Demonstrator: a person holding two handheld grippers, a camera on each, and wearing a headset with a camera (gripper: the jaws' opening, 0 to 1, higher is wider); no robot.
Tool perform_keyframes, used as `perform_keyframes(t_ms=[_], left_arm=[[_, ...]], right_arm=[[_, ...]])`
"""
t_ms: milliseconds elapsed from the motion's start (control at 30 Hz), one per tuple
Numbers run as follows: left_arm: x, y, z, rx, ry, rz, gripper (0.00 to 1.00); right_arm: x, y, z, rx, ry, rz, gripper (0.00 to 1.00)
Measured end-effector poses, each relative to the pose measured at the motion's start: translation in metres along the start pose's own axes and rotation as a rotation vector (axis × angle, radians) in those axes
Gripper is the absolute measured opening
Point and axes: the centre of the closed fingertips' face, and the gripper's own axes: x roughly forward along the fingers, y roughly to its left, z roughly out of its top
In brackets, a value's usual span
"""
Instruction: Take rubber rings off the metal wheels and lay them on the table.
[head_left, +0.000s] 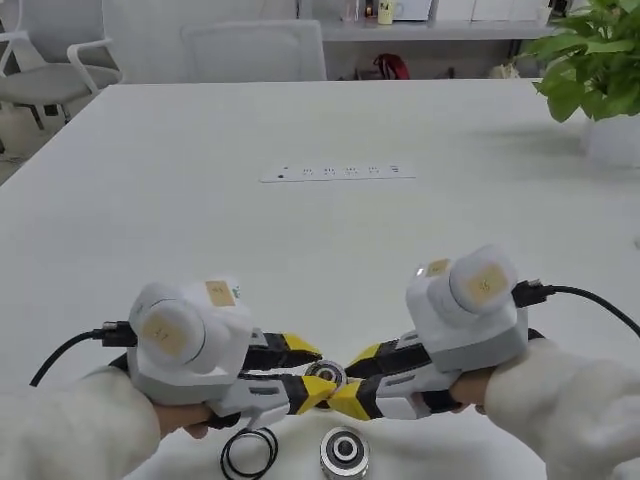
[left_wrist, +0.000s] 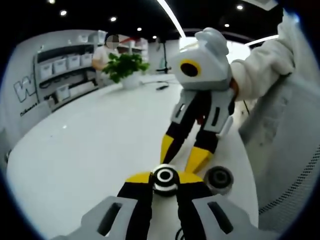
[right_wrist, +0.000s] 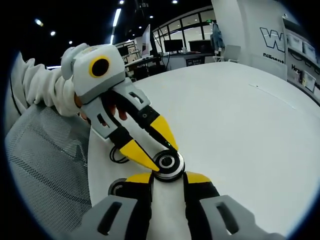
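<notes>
White desk (head_left: 330, 230), near edge: both grippers clenched on one metal wheel (head_left: 326, 374).
Your left gripper (head_left: 312, 372) and right gripper (head_left: 347, 380) pinch it from opposite sides; pull unevenly and it may twist free and roll off, scattering the second wheel (head_left: 344, 453) and rubber rings (head_left: 250, 453) lying there.

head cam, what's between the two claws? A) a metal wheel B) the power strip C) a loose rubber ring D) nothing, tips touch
A: the left claw and the right claw meet around one metal wheel; the loose rubber rings lie on the table, nearer the person.
</notes>
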Motion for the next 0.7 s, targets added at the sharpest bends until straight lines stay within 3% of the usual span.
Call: perform_keyframes(t_ms=[33,700], left_arm=[[0.0002,-0.0011,0.0025,-0.006,-0.017,-0.007,0.17],[-0.0023,0.0007,0.0005,-0.018,-0.020,0.006,0.14]], right_arm=[[-0.0001,0.0001,-0.0001,-0.002,0.000,0.001,0.21],[-0.0026,-0.0032,-0.0061,-0.101,0.055,-0.019,0.07]])
